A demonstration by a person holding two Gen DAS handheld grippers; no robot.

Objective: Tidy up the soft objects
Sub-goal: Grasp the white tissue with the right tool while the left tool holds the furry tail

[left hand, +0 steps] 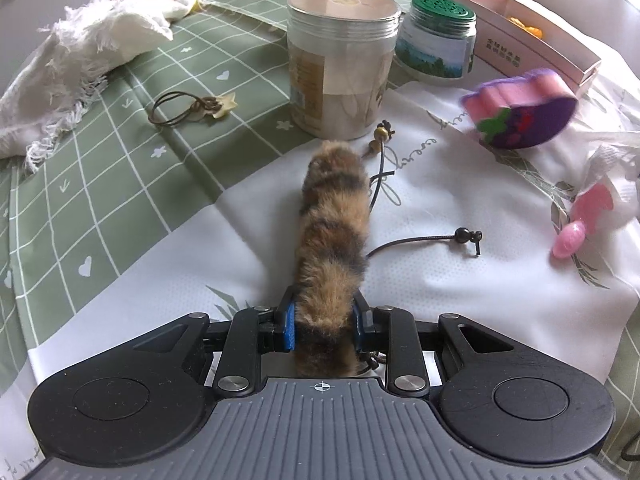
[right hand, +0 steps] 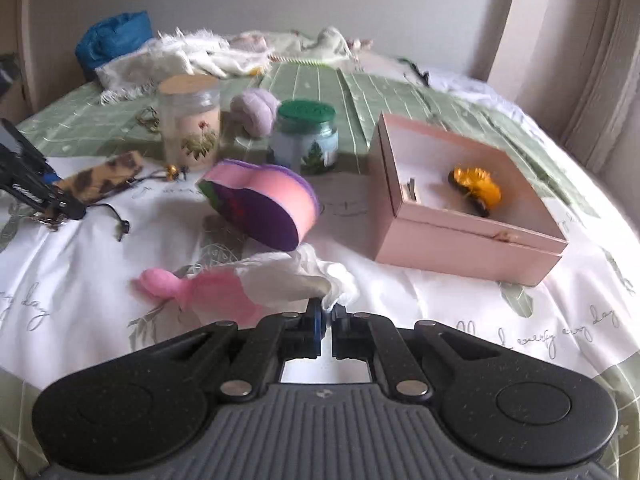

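Observation:
My left gripper point(left hand: 323, 316) is shut on a furry brown-and-black striped tail toy point(left hand: 334, 216) that points away over the white cloth; it also shows at the left of the right wrist view point(right hand: 104, 180). My right gripper point(right hand: 327, 312) is shut on the white fabric point(right hand: 304, 280) of a pink soft toy point(right hand: 192, 290), held low over the cloth. A pink-and-purple sponge point(right hand: 264, 204) sits ahead of it, also in the left wrist view point(left hand: 520, 110). An open pink box point(right hand: 460, 200) with a yellow item point(right hand: 476, 186) stands at the right.
A clear jar with a wooden lid point(right hand: 190, 120) and a green-lidded jar point(right hand: 306, 136) stand mid-table, a lilac plush ball point(right hand: 256, 110) behind them. Beaded cords point(left hand: 464, 236) and a hair-tie ring point(left hand: 180, 108) lie loose. Fringed white cloths point(left hand: 80, 48) sit at the far left.

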